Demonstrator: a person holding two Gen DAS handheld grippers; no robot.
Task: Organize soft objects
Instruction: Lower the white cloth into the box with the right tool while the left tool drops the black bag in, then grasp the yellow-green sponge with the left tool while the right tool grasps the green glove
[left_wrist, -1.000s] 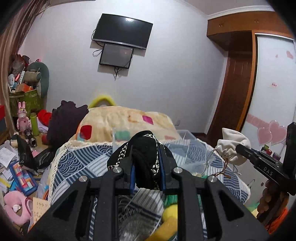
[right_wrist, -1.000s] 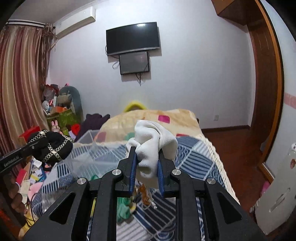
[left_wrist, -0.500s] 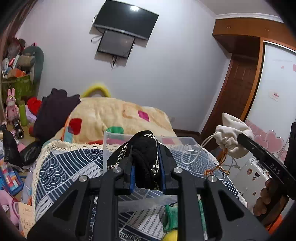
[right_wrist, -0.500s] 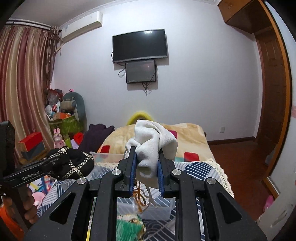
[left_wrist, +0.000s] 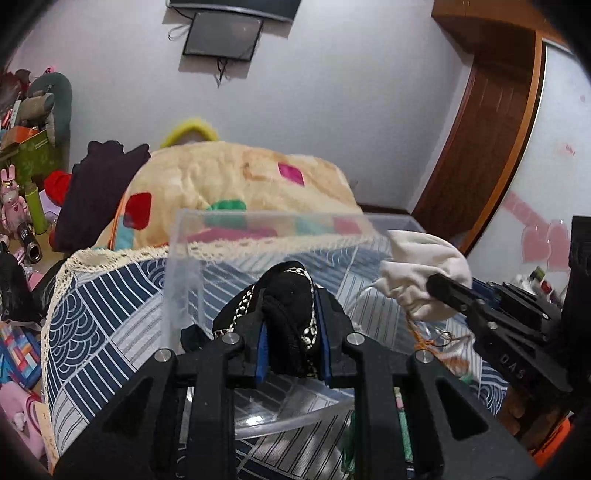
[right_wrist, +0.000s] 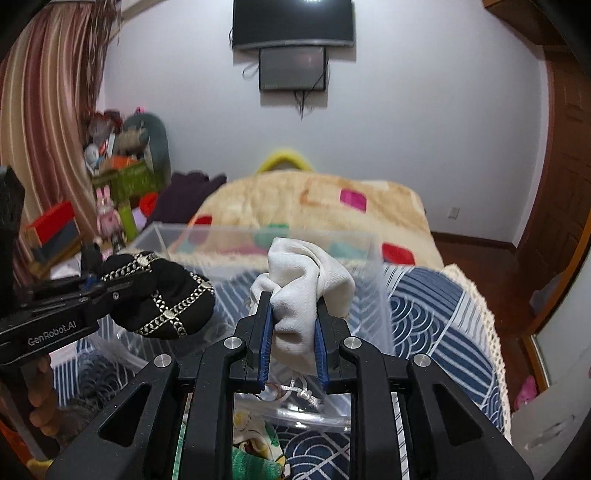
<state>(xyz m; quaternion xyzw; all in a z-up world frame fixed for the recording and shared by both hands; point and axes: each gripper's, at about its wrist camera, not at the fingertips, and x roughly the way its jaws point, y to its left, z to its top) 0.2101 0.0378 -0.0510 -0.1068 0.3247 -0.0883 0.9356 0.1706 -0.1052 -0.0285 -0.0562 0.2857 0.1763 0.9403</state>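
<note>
**Both pouches poised over the clear bin**

Right, biggest first: the bed (right_wrist: 436, 306) with its navy wave-pattern cover spreads out beneath both tools, and on it, directly ahead of each gripper, sits the clear plastic bin (left_wrist: 184, 266), walls see-through, rim catching the light.

Over that bin, the left gripper (left_wrist: 291, 354) is clamped on the black pouch (left_wrist: 288, 314), a soft dark bundle crossed with silver chain trim. Just to its right, the right gripper (right_wrist: 293, 354) is squeezing the white drawstring pouch (right_wrist: 306, 291), creamy cloth bunched and creased between the blue pads, its cord and knot dangling below the jaws.

Handling-wise, both look light and limp; they crumple under the pinch, so no fragility worry. Best hold, I'd say, is across the bunched middle, as now. The chain on the black one could slip or snag on the bin wall, and the white one's loose cord may catch on the rim on release.
</note>
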